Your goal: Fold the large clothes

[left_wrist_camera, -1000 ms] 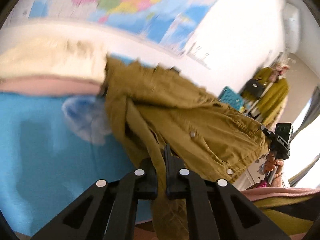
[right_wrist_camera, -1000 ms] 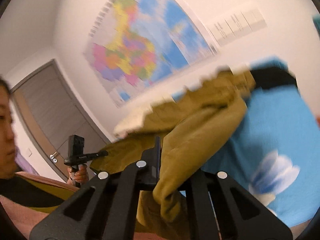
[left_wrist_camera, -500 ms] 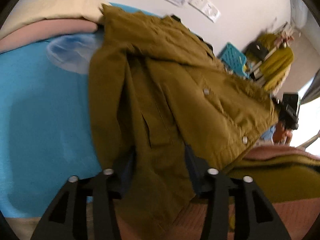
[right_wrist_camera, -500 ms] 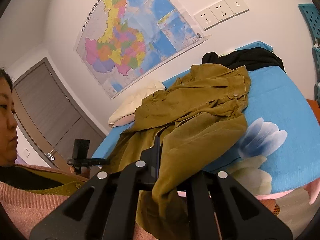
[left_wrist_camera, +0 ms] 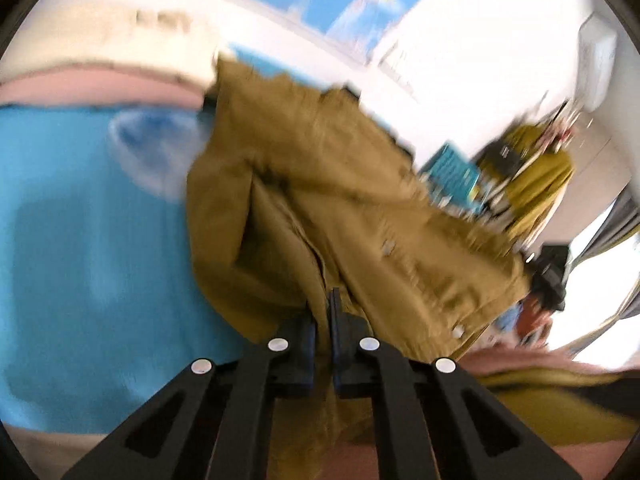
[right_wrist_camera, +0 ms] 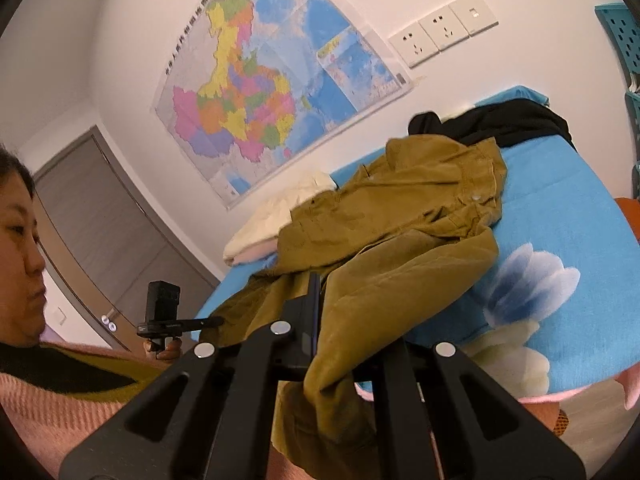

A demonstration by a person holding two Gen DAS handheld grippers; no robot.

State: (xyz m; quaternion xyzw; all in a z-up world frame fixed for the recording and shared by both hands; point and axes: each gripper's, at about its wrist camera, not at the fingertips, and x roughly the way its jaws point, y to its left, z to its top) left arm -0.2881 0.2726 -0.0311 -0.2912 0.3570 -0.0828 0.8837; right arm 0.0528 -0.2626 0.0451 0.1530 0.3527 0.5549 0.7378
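An olive-brown jacket [right_wrist_camera: 404, 236] of corduroy-like cloth lies spread and rumpled over the blue bed [right_wrist_camera: 568, 208], stretching away ahead of both grippers. Pale snap buttons run along its front edge. Its near part hangs over the bed's edge. One fold of it is pinched in the left gripper [left_wrist_camera: 323, 312], the cloth drooping below the closed jaws. A sleeve-like length lies ahead and to the right of the right gripper [right_wrist_camera: 320, 300], gripped there, its end dangling below.
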